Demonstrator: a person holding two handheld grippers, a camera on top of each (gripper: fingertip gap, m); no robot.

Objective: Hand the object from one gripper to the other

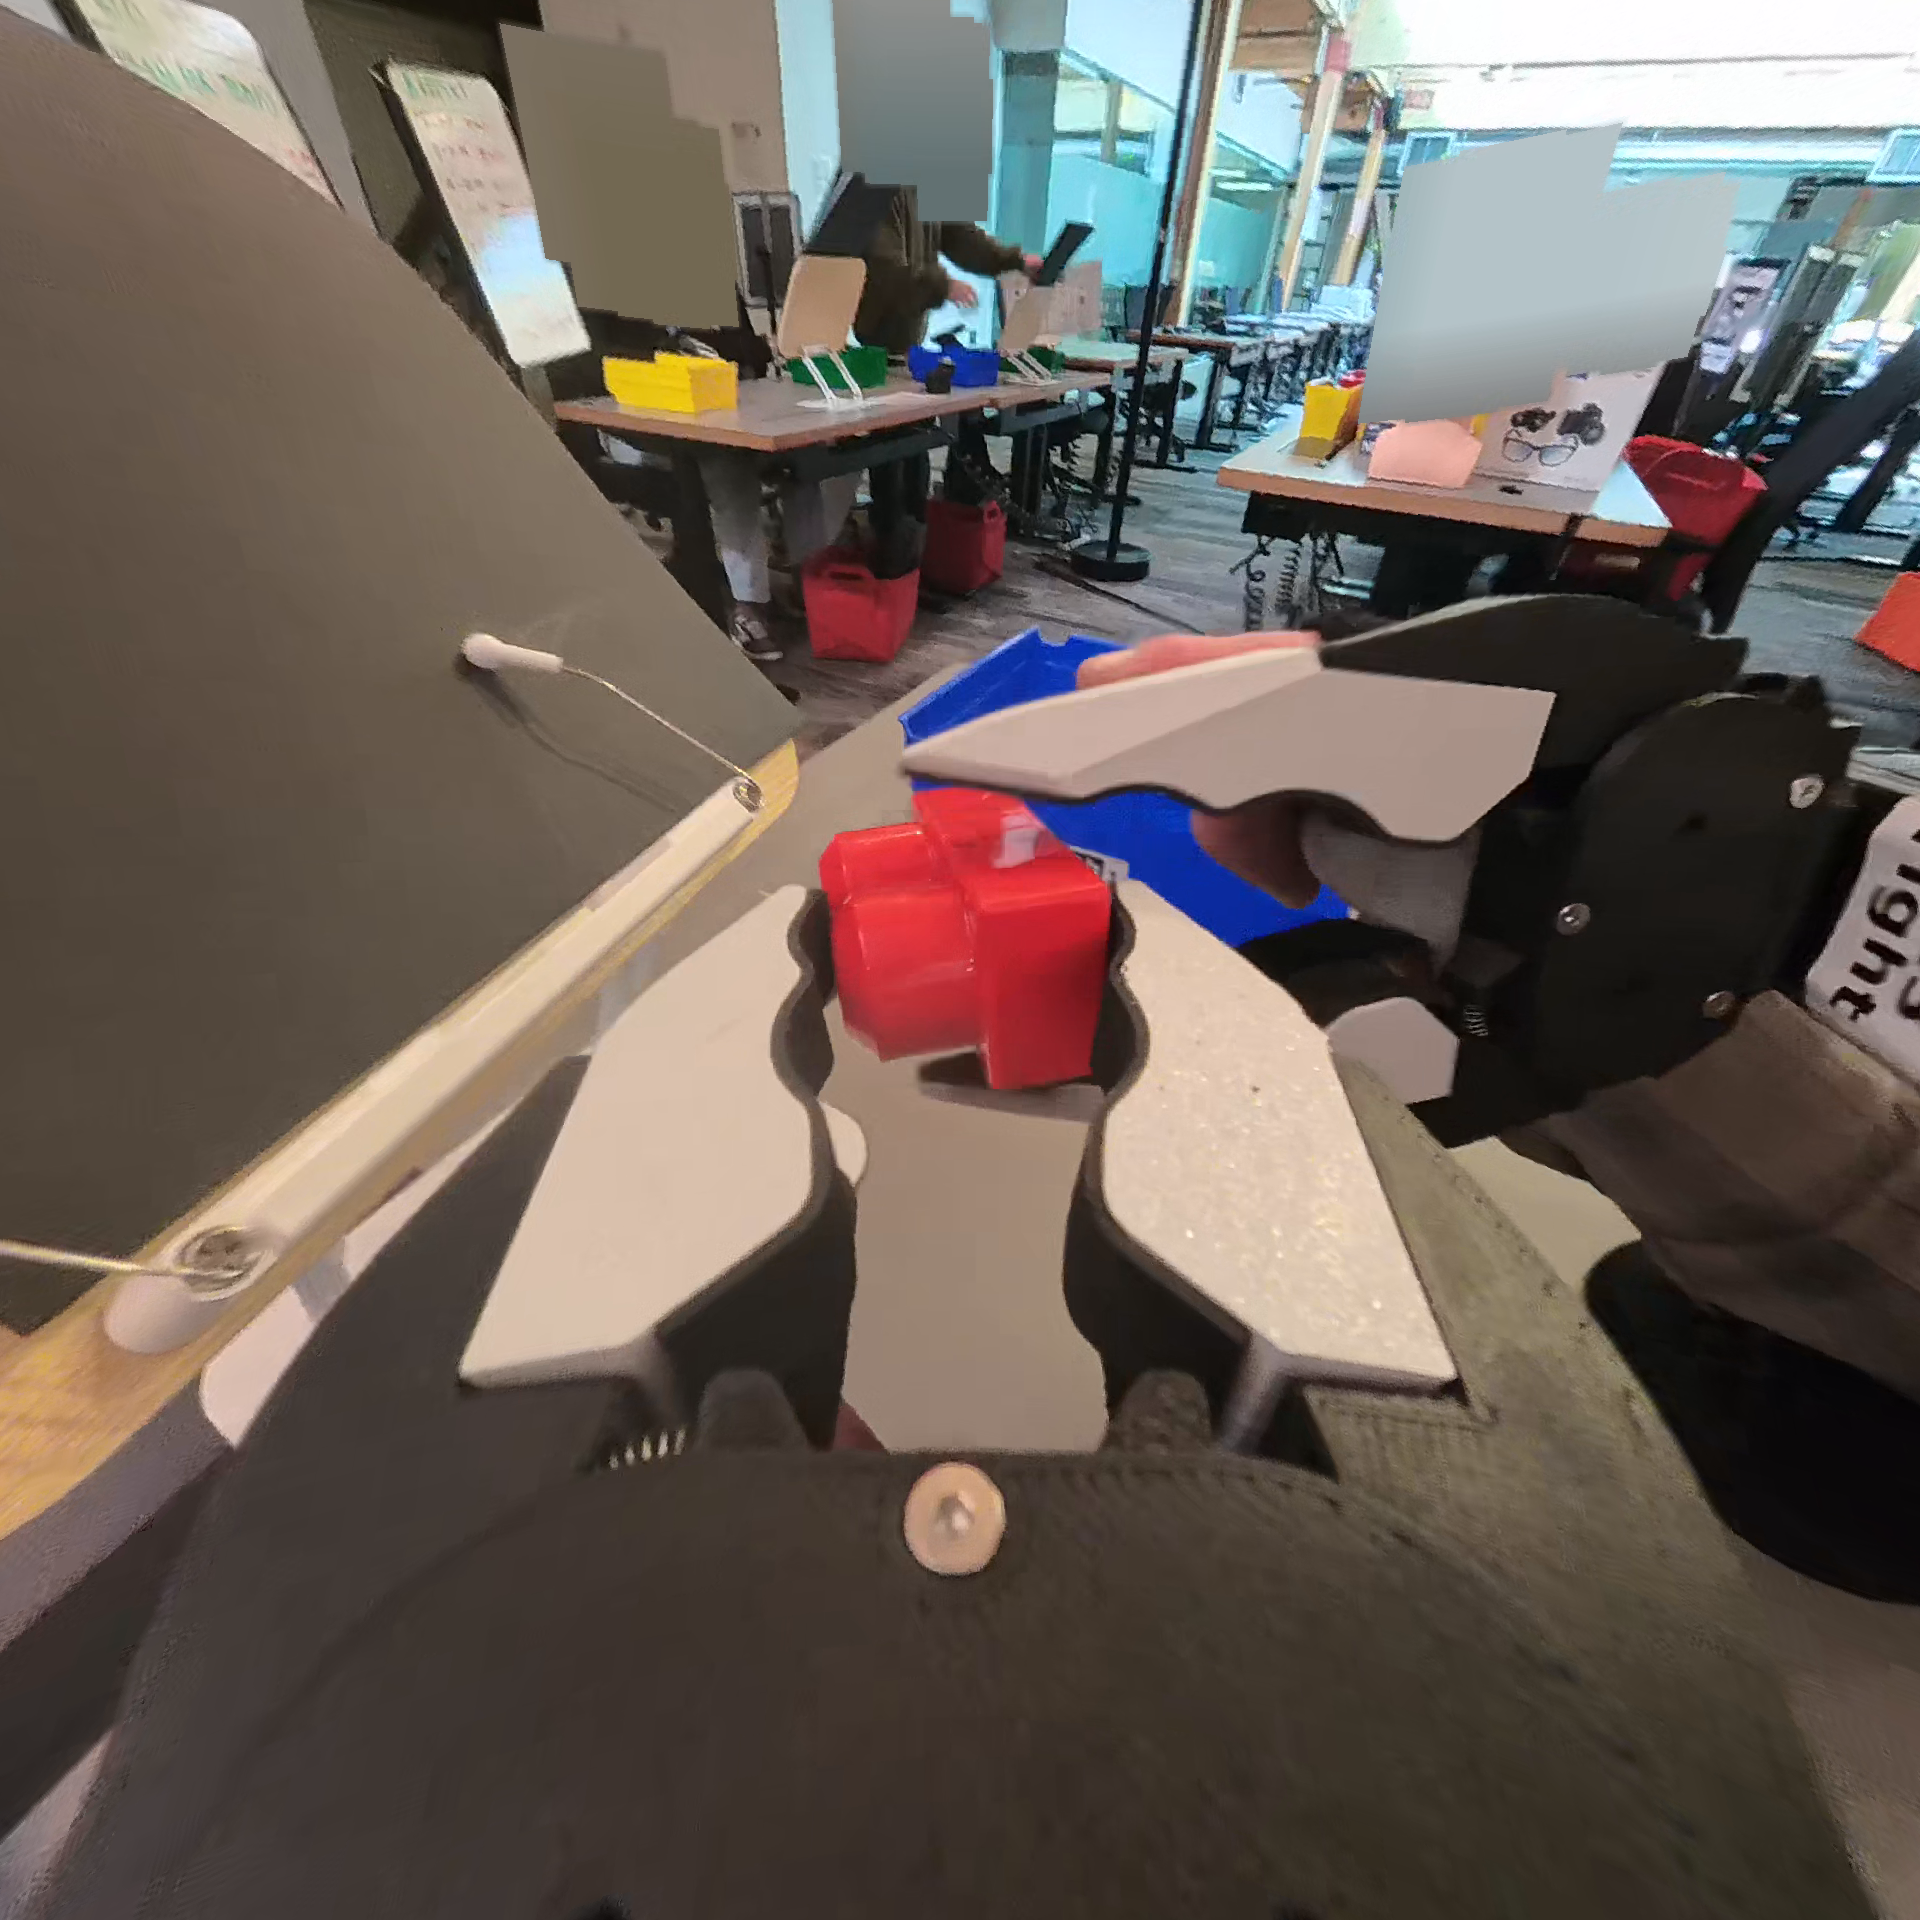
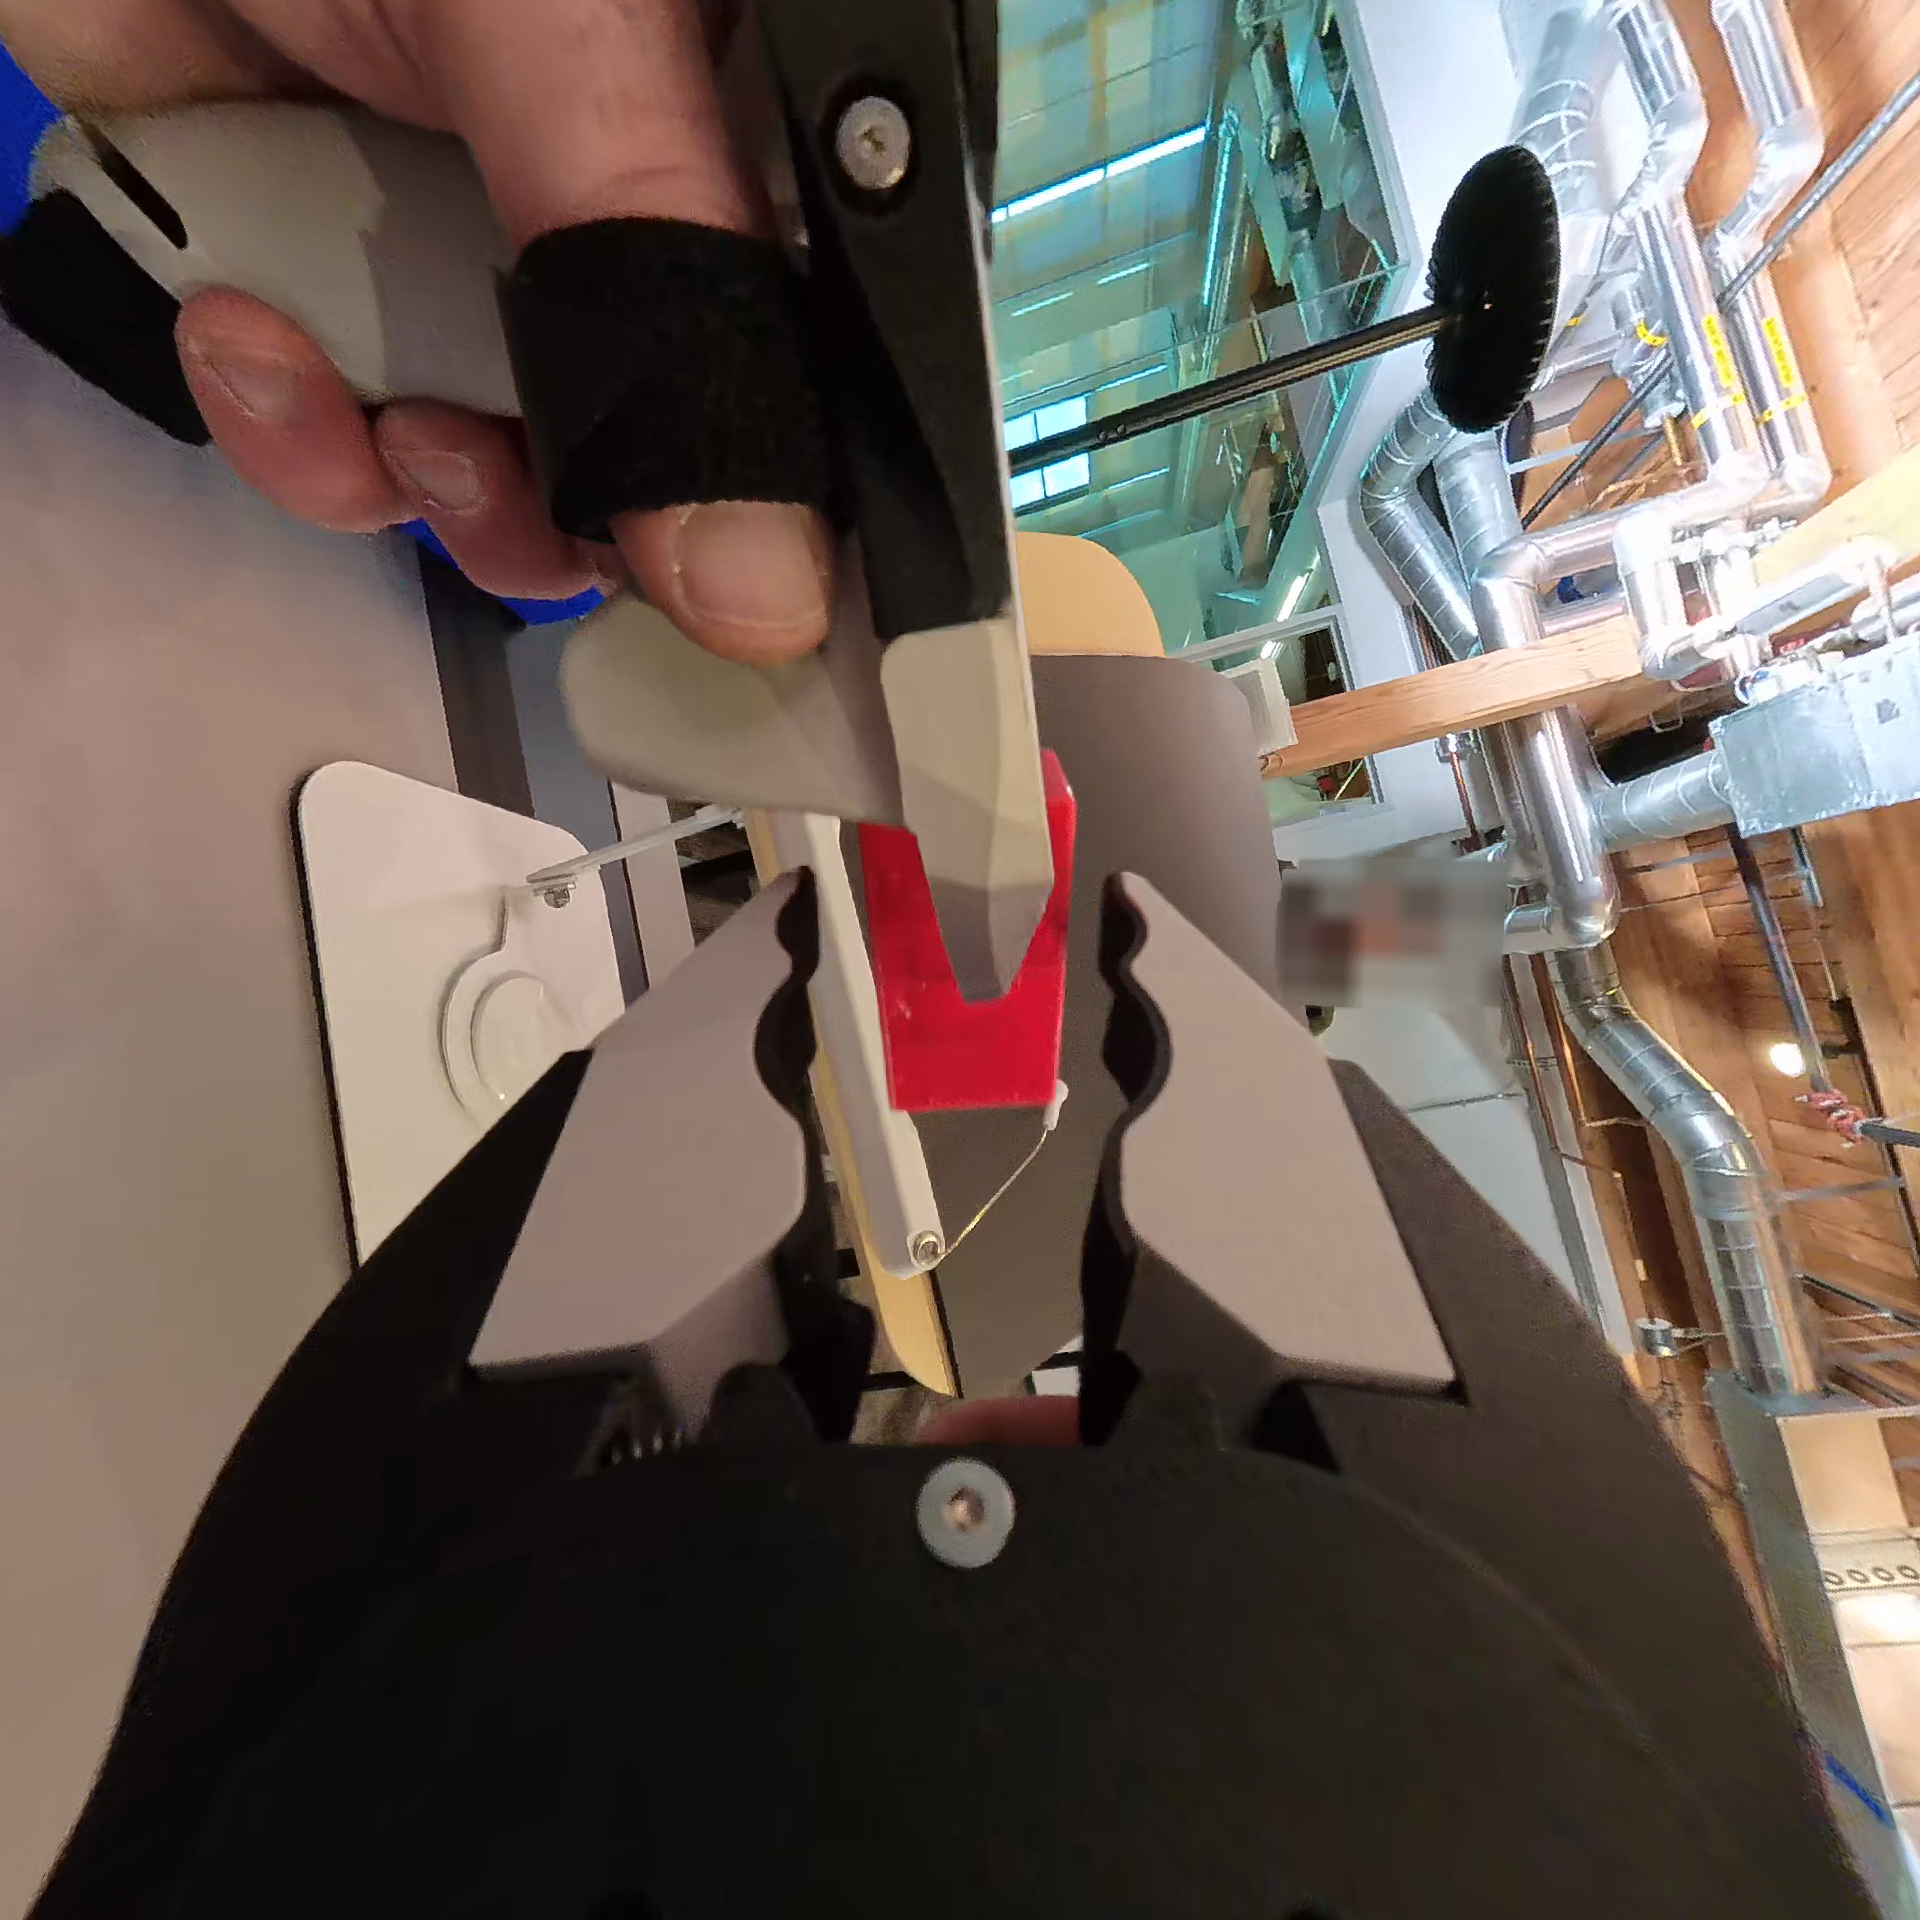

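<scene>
My left hand-held gripper is clamped on the glossy red plastic block, a moulded piece with a rounded, barrel-like side on the left and a squared box side on the right, plus a smaller raised part on top. Its smooth surface catches the light. The grey fingers have a grainy, matte face and black scalloped inner edges, and the block sits right at their tips, pressed from both sides.

My right hand-held gripper stands with its jaws apart, one on each side of the block without touching it. In the right wrist view the block's flat red face shows between my two grey fingers, partly behind the left tool's pointed grey tip.

In the left wrist view the right tool comes in from the right, just above and beyond the block. It carries a white label with black lettering on its body. A black fabric strap wraps my finger on the left tool.

Behind the block lies a blue plastic bin on the pale grey counter. To the left a dark matte board with a pale wooden edge stands tilted.
</scene>
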